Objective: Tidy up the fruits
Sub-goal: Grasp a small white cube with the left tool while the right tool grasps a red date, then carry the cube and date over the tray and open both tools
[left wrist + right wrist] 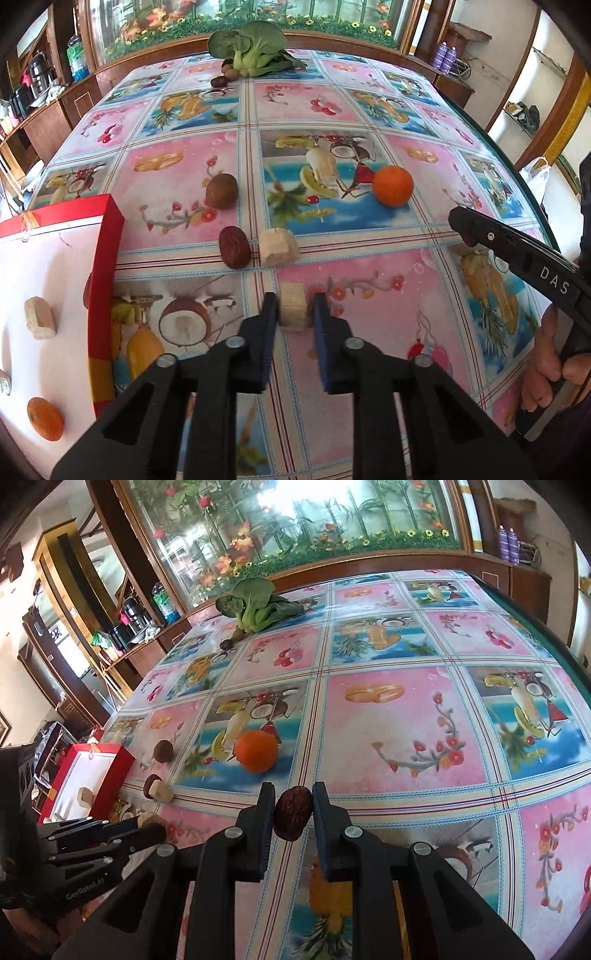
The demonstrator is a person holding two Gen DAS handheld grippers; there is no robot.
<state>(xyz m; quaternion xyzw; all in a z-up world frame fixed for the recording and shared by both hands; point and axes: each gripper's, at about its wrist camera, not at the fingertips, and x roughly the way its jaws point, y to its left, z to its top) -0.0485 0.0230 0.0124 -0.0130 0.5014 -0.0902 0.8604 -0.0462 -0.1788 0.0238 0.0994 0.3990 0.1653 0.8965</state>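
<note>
Reading "DAS" on the right gripper (461, 225).

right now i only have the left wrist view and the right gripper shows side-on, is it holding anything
Observer: Yes. The right gripper is shut on a wrinkled dark red date, pinched between its jaws.
Operator: ok, anything right in front of it
Observer: An orange lies on the table just ahead and a little left of the jaws, apart from the date.
</note>
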